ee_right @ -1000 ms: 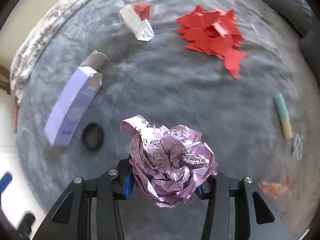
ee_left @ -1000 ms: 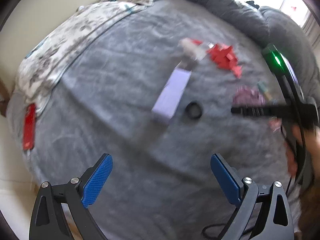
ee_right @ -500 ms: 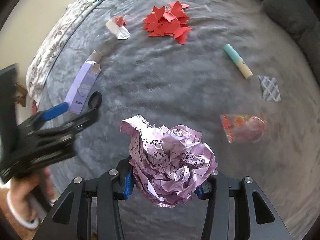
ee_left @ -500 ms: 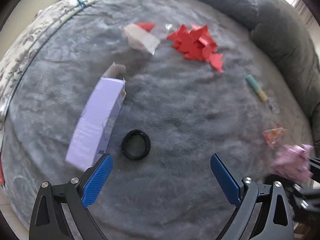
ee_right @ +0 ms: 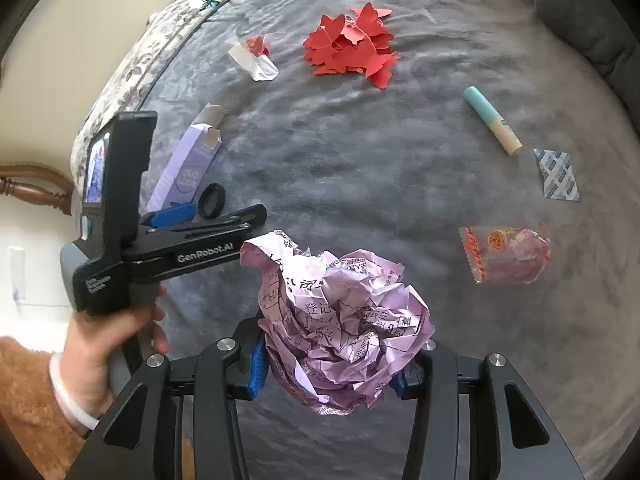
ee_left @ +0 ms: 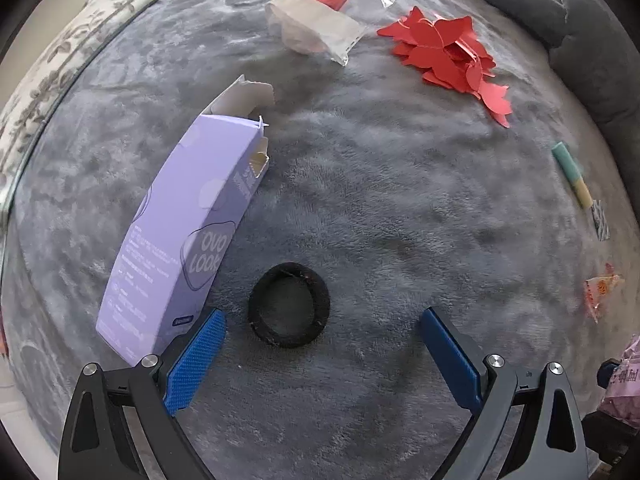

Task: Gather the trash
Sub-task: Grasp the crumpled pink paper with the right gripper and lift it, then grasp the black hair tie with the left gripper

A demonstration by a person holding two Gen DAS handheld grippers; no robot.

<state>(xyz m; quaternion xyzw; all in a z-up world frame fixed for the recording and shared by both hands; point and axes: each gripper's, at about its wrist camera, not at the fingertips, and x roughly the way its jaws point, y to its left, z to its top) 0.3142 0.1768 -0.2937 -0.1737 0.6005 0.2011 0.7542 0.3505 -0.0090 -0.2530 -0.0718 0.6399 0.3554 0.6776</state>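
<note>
Right tongs (ee_right: 334, 372) clamp crumpled paper (ee_right: 340, 328); left tongs (ee_left: 322, 350) gape over black ring (ee_left: 289, 305).

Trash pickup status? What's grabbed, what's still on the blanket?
Done: no bin in view, so nothing shows as collected. In hand: right tool is shut on the crumpled pink paper. Left tool is open, hovering by the black ring. Left on the blanket: purple box, red cutouts, white wrapper, green-yellow tube, sachet, orange snack packet.
</note>
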